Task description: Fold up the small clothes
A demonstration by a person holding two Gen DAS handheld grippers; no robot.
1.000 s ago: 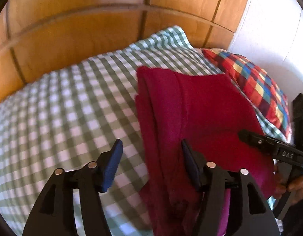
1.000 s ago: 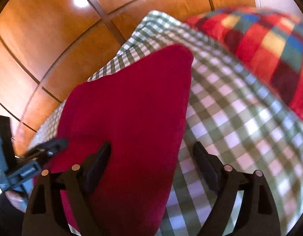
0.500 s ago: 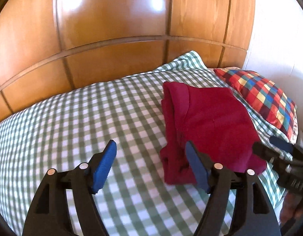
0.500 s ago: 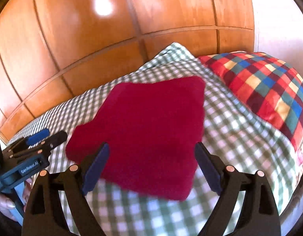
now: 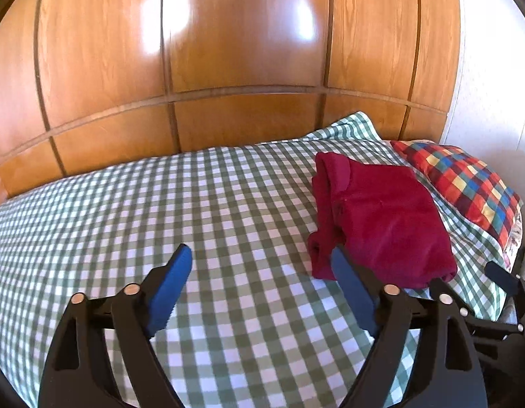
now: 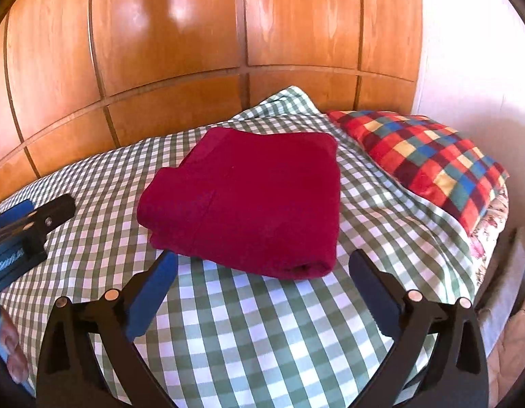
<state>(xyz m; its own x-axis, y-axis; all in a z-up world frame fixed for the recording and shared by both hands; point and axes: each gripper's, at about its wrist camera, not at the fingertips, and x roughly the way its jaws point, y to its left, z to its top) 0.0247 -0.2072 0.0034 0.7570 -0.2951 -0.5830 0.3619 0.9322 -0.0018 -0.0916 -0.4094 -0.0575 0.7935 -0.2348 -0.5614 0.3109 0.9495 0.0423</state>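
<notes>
Both tongs stand spread wide with nothing between their blue pads. Left tongs (image 5: 259,272) hang over bare checked sheet, with the right pad just in front of the near left corner of the red garment (image 5: 381,224); right tongs (image 6: 262,268) sit just short of the garment's near edge, apart from it. Each is a black plastic frame with brass-coloured pins and a ribbed blue pad (image 5: 170,282) on the inner face of each finger.

The red garment (image 6: 252,197) is soft, fleecy cloth folded into a thick, roughly square packet, lying flat on the bed (image 6: 262,340) toward its right side, near the headboard (image 6: 167,51). A green-and-white gingham sheet covers the bed; the headboard is glossy orange wood in grooved panels with bright glare spots. Just right of the garment lies a pillow (image 6: 429,159) in a red, blue, yellow and green check.

From the left wrist the garment's stacked, rolled layers show along its left edge, and the right tongs' black tip peeps in at the far right. From the right wrist the smooth top and rounded near fold show instead, along with floral fabric (image 6: 490,217) under the pillow and the left tongs at the left edge.
</notes>
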